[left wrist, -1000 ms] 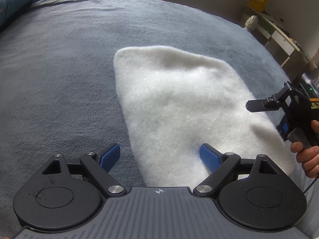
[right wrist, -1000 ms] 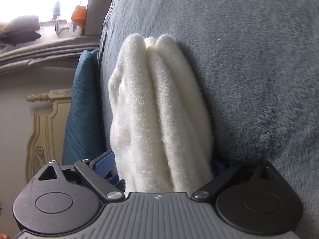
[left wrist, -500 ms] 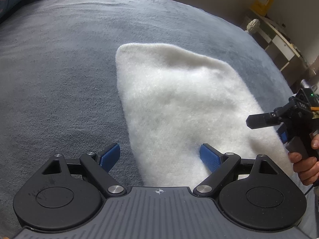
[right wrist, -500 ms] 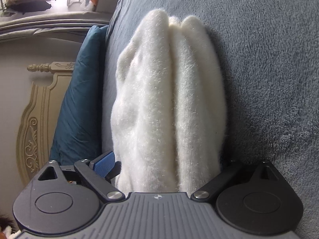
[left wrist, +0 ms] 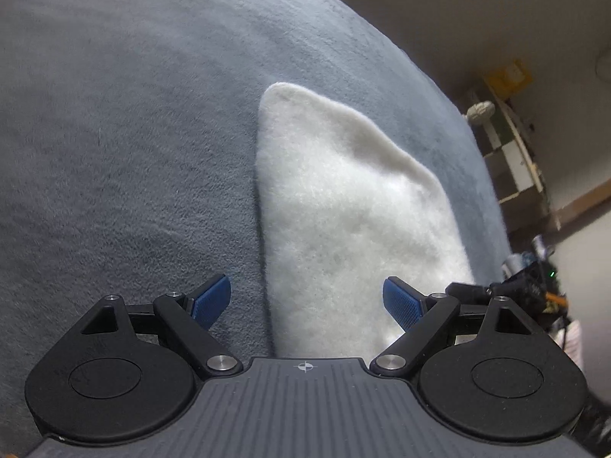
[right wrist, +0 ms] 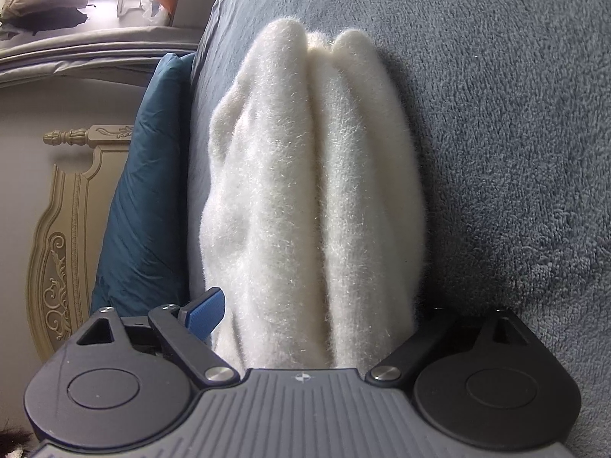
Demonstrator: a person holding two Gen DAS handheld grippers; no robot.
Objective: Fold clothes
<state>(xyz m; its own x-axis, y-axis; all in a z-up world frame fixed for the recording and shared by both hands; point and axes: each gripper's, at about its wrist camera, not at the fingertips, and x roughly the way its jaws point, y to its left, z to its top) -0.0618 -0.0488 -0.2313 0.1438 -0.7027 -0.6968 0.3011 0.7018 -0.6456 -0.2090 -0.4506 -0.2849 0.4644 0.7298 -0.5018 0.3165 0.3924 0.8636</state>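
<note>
A white fluffy garment [left wrist: 343, 210] lies folded on the grey blanket [left wrist: 114, 152] of a bed. My left gripper [left wrist: 307, 303] is open just above the garment's near end; its left pad is over the blanket and its right pad over the white cloth. In the right wrist view the folded garment [right wrist: 317, 191] shows as a thick stack that fills the gap of my right gripper [right wrist: 313, 313]. That gripper stands wide open around the stack, with the right pad hidden behind the cloth. One of its fingers [left wrist: 467, 289] shows at the garment's right edge.
A dark blue pillow [right wrist: 145, 191] leans against a carved cream headboard [right wrist: 65, 229] at one end of the bed. Shelves [left wrist: 511, 160] with a yellow box stand beyond the bed's far edge. A window sill [right wrist: 76, 4] holds bundled items.
The left view has rolled and shifted, so the garment now looks narrower and tilted. The right gripper slid to the lower right edge and the hand left view. In the right view the stack looms larger.
</note>
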